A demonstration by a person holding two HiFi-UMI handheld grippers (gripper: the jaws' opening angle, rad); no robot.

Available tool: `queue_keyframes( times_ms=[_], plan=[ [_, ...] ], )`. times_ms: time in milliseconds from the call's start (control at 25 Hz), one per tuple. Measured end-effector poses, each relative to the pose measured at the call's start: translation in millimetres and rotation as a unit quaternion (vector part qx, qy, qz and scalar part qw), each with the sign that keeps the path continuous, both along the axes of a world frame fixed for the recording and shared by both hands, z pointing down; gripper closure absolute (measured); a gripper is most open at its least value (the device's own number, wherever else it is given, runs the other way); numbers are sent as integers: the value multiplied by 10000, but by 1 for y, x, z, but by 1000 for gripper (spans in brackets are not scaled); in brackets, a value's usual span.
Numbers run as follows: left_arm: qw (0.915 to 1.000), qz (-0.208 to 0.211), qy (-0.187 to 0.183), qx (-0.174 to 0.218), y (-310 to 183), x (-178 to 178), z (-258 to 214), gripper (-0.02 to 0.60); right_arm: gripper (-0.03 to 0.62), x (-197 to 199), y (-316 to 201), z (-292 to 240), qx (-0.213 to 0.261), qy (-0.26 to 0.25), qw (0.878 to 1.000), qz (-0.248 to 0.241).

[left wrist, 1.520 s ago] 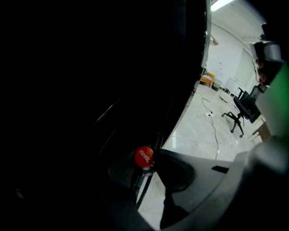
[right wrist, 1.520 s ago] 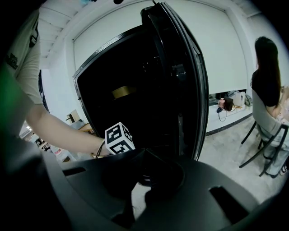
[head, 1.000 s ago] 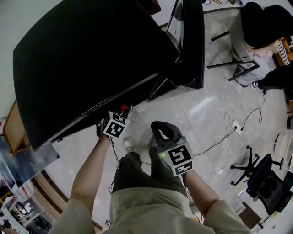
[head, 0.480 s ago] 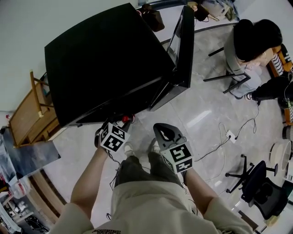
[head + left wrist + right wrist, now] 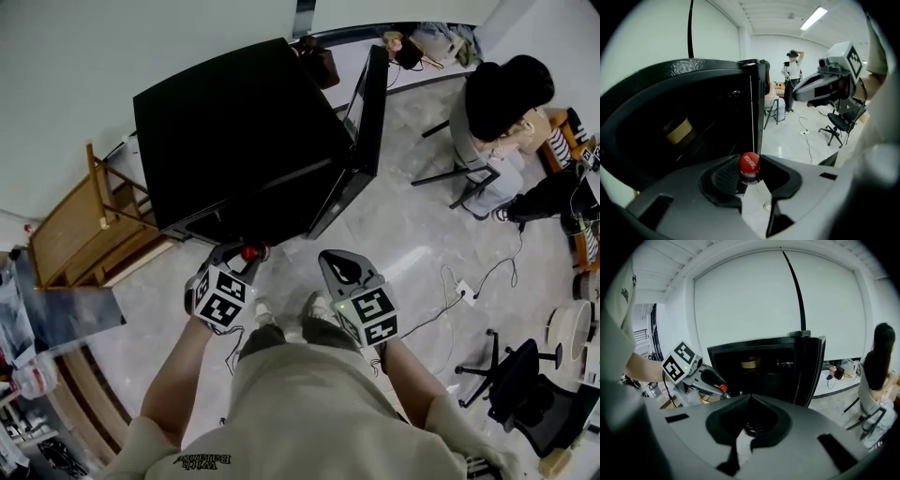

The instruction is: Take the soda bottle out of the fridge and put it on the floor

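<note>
The soda bottle shows only its red cap [image 5: 249, 252] [image 5: 750, 162] and a bit of neck; its body is hidden under the jaws. My left gripper [image 5: 242, 255] [image 5: 751, 172] is shut on that neck, just in front of the black fridge [image 5: 239, 141] [image 5: 761, 364]. The fridge door [image 5: 364, 117] [image 5: 757, 103] stands open. My right gripper [image 5: 339, 269] [image 5: 750, 398] hovers beside the left one over the floor, jaws together with nothing held. In the right gripper view the left gripper [image 5: 705, 377] and the red cap [image 5: 723, 387] appear at left.
A yellowish container [image 5: 750, 363] sits on a fridge shelf. A wooden rack [image 5: 89, 225] stands left of the fridge. A person sits on a chair [image 5: 492, 103] at right, another stands far off [image 5: 792, 79]. Cables [image 5: 469, 277] and an office chair [image 5: 525, 375] are on the floor.
The fridge now lies farther from me and looks smaller. My left gripper has drawn back from it with the bottle cap still between its jaws. The right gripper has kept its place.
</note>
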State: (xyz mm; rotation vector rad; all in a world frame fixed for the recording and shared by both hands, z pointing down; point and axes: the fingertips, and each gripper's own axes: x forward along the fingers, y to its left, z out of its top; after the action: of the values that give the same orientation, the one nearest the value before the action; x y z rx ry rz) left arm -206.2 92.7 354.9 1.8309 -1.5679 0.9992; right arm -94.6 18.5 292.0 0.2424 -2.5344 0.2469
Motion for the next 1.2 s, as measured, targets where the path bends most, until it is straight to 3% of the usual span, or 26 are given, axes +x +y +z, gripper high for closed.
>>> queue_keyframes(
  times_ms=[320, 480, 760, 1200],
  plan=[
    [9997, -200, -76, 77, 31, -2, -34, 456, 599, 1, 21, -11, -128, -45, 9998, -119],
    [9999, -108, -87, 25, 32, -2, -34, 456, 599, -2, 25, -9, -117, -24, 9999, -107],
    [9993, 369, -49, 9, 10, 15, -25, 456, 599, 17, 15, 6, -168, 89, 9994, 281],
    [9902, 1393, 70, 9, -51, 80, -1, 456, 599, 77, -22, 32, -334, 179, 9901, 1350]
  ],
)
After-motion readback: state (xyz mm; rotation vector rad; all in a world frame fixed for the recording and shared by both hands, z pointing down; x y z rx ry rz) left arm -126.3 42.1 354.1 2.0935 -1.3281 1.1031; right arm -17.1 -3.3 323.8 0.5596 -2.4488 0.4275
